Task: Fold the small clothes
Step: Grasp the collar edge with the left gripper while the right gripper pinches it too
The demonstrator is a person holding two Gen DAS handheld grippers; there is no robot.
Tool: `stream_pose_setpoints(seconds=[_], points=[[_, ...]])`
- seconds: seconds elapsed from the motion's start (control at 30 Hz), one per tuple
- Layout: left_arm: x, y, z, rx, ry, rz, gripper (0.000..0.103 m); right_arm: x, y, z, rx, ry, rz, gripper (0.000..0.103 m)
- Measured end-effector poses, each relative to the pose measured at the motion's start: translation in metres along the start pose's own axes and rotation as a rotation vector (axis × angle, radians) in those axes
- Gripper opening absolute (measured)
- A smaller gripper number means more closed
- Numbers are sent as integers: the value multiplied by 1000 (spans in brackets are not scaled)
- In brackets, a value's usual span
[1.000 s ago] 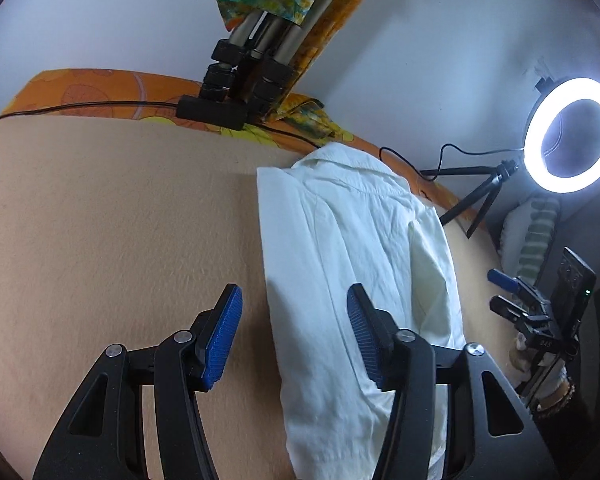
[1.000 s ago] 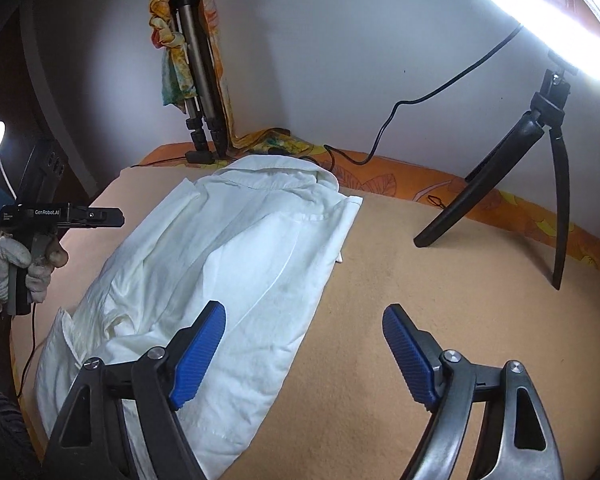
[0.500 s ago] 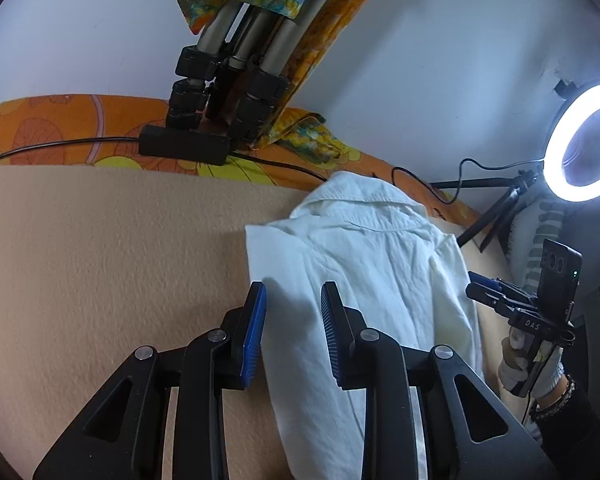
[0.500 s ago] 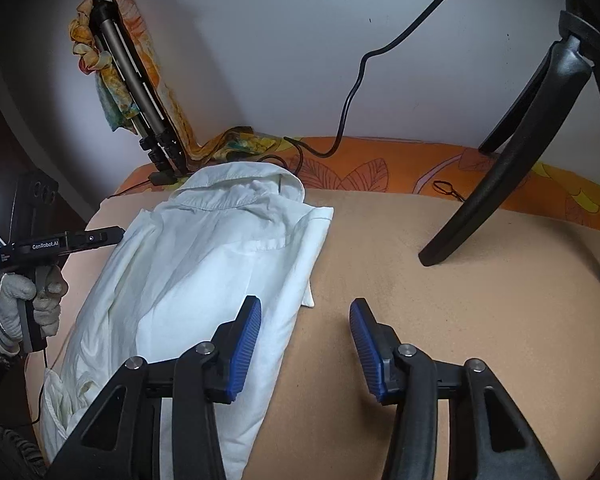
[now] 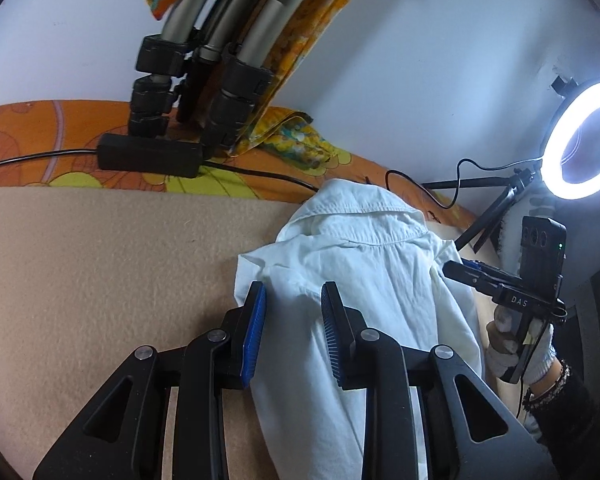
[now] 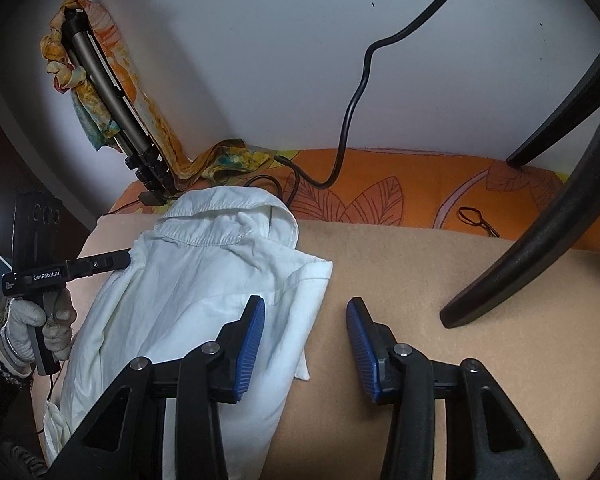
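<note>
A small white collared shirt (image 5: 360,280) lies lengthwise on a tan blanket (image 5: 100,280), collar toward the wall, both sides folded in. My left gripper (image 5: 292,308) is open, its jaws straddling the shirt's left shoulder edge, with cloth between them. In the right wrist view the shirt (image 6: 204,280) lies left of centre. My right gripper (image 6: 306,328) is open over the shirt's right shoulder edge, left pad above the cloth, right pad above bare blanket. The left gripper also shows in the right wrist view (image 6: 112,262), and the right gripper in the left wrist view (image 5: 472,272).
A tripod (image 5: 204,80) draped with a patterned scarf stands at the wall behind the collar, with a black box and cable (image 5: 148,156). A ring light (image 5: 584,140) on a small tripod stands at the right; its black legs (image 6: 540,220) are near my right gripper. An orange patterned sheet (image 6: 420,200) borders the blanket.
Both grippers moved forward along the shirt toward the collar end. Both narrowed from wide open; the right one then opened a little wider again.
</note>
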State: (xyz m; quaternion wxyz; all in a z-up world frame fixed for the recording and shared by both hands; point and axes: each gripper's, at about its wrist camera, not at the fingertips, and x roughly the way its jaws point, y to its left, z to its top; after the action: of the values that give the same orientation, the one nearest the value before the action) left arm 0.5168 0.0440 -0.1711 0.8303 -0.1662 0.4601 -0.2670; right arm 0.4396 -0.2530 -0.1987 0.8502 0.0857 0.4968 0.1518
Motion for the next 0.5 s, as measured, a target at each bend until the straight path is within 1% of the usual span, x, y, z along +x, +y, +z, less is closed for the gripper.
stream_pose_setpoints(seconds=[0.03, 0.07, 0.1, 0.13, 0.17, 0.27, 0.3, 0.4, 0.5], points=[[3, -1, 1, 0, -1, -5, 23, 1, 0, 1, 0, 0, 0, 42], [5, -2, 2, -1, -2, -6, 14, 2, 0, 2, -1, 1, 1, 35], [7, -3, 3, -1, -8, -1, 8, 4, 1, 3, 1, 8, 8, 32], [8, -3, 3, -6, -14, -6, 7, 6, 2, 3, -3, 11, 13, 27], [8, -3, 4, -9, -22, -13, 4, 6, 3, 3, -7, 13, 16, 17], [6, -6, 4, -14, -46, -27, 3, 9, 8, 5, -22, 19, 14, 5], [5, -6, 4, -13, -51, -31, 3, 7, 10, 5, -29, 16, 12, 2], [-2, -7, 6, -29, -71, -53, 3, 0, 12, 8, -34, -5, 16, 0], [-11, -10, 9, -22, -87, -64, 3, -11, 15, 11, -45, -26, 20, 0]])
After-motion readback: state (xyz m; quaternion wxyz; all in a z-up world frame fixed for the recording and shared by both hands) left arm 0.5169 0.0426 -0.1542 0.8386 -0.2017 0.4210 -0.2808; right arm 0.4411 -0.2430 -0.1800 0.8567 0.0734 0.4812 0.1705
